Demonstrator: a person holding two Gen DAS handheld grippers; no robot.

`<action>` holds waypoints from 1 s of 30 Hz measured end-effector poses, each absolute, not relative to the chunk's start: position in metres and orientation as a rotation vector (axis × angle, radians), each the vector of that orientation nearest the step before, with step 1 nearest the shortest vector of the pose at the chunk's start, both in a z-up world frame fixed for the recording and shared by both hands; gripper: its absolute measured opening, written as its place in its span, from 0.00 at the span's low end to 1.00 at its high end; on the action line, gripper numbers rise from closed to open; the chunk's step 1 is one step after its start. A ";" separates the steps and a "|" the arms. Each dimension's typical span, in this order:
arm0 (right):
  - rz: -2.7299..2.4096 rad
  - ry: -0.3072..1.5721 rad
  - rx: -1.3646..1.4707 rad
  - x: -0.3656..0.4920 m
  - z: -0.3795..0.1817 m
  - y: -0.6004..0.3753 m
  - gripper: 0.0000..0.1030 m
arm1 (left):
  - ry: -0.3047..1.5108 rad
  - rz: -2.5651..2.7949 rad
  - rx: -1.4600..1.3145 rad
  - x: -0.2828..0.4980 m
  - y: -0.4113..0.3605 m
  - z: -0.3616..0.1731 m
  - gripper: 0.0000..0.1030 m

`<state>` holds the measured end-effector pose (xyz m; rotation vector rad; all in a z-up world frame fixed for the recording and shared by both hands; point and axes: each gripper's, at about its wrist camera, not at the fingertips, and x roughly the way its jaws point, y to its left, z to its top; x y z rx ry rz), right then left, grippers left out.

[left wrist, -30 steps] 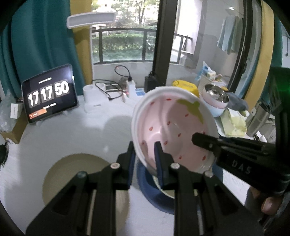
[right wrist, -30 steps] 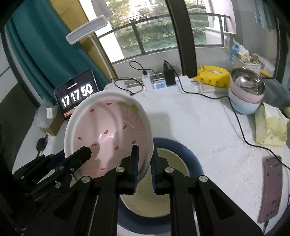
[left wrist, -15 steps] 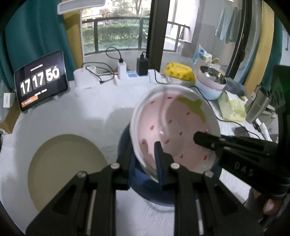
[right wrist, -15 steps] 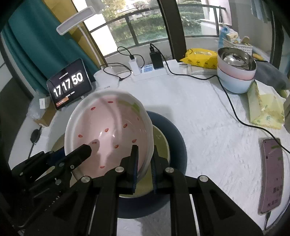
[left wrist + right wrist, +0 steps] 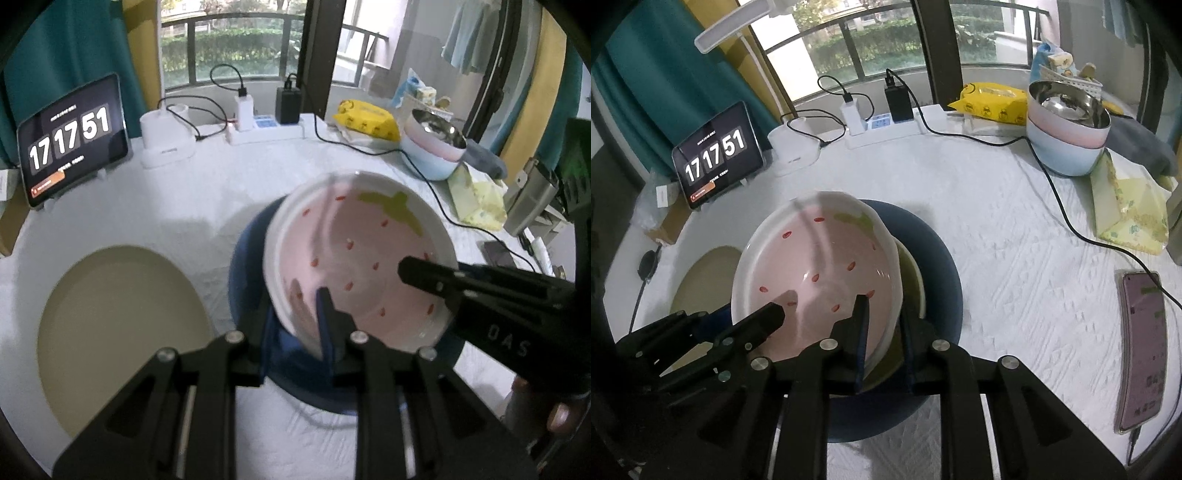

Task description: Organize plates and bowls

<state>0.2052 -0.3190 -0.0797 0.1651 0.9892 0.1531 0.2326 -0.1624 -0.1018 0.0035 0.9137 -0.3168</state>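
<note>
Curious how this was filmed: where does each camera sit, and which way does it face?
Left wrist: on the left gripper, looking down its fingers at the strawberry bowl; right gripper and a fingertip show.
Right wrist: on the right gripper, facing the same bowl; left gripper shows.
Shared: bowl, blue plate, clock tablet; both grippers' jaws have just been opening around the bowl's rim.

Three plates (image 5: 122, 332); three bowls (image 5: 362, 266); two tools (image 5: 295, 328).
</note>
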 end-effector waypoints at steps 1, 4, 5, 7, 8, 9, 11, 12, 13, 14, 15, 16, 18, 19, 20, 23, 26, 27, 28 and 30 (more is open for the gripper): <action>0.154 0.989 0.167 0.205 -0.079 -0.320 0.18 | 0.905 -0.314 0.006 0.232 -0.161 -0.100 0.25; 0.162 0.981 0.171 0.205 -0.076 -0.321 0.20 | 0.896 -0.318 0.004 0.232 -0.158 -0.096 0.25; 0.164 0.980 0.169 0.205 -0.075 -0.321 0.21 | 0.888 -0.316 0.004 0.231 -0.157 -0.094 0.25; 0.169 0.975 0.168 0.204 -0.073 -0.322 0.23 | 0.879 -0.317 0.003 0.231 -0.156 -0.090 0.25; 0.171 0.972 0.166 0.203 -0.071 -0.323 0.24 | 0.870 -0.318 0.003 0.230 -0.156 -0.087 0.25; 0.165 0.963 0.163 0.201 -0.068 -0.323 0.26 | 0.866 -0.317 0.005 0.230 -0.155 -0.086 0.25; 0.143 0.946 0.150 0.200 -0.063 -0.325 0.32 | 0.855 -0.316 0.006 0.230 -0.154 -0.082 0.25; 0.146 0.937 0.153 0.199 -0.061 -0.327 0.32 | 0.853 -0.316 0.006 0.230 -0.154 -0.081 0.25; 0.146 0.932 0.152 0.198 -0.058 -0.328 0.32 | 0.851 -0.316 0.006 0.230 -0.153 -0.080 0.25; 0.140 0.922 0.142 0.197 -0.055 -0.329 0.32 | 0.848 -0.314 0.007 0.230 -0.153 -0.079 0.25; 0.132 0.914 0.134 0.196 -0.053 -0.330 0.32 | 0.845 -0.313 0.008 0.229 -0.152 -0.078 0.25; 0.127 0.908 0.128 0.195 -0.052 -0.332 0.32 | 0.844 -0.312 0.007 0.229 -0.151 -0.077 0.25; 0.122 0.905 0.123 0.195 -0.050 -0.337 0.32 | 0.839 -0.305 0.004 0.230 -0.148 -0.075 0.25; 0.117 0.904 0.120 0.195 -0.050 -0.338 0.32 | 0.837 -0.302 0.003 0.230 -0.147 -0.074 0.25; 0.112 0.903 0.124 0.195 -0.051 -0.341 0.32 | 0.836 -0.300 0.002 0.230 -0.146 -0.073 0.25; 0.108 0.903 0.128 0.195 -0.050 -0.349 0.32 | 0.830 -0.291 0.000 0.231 -0.142 -0.072 0.25; 0.104 0.904 0.132 0.195 -0.051 -0.355 0.32 | 0.831 -0.272 -0.006 0.234 -0.136 -0.072 0.25; 0.102 0.906 0.134 0.195 -0.052 -0.357 0.32 | 0.833 -0.265 -0.008 0.236 -0.133 -0.073 0.25; 0.100 0.909 0.138 0.196 -0.053 -0.359 0.32 | 0.834 -0.261 -0.008 0.237 -0.132 -0.073 0.25; 0.099 0.917 0.147 0.197 -0.056 -0.363 0.32 | 0.841 -0.251 -0.004 0.239 -0.129 -0.077 0.25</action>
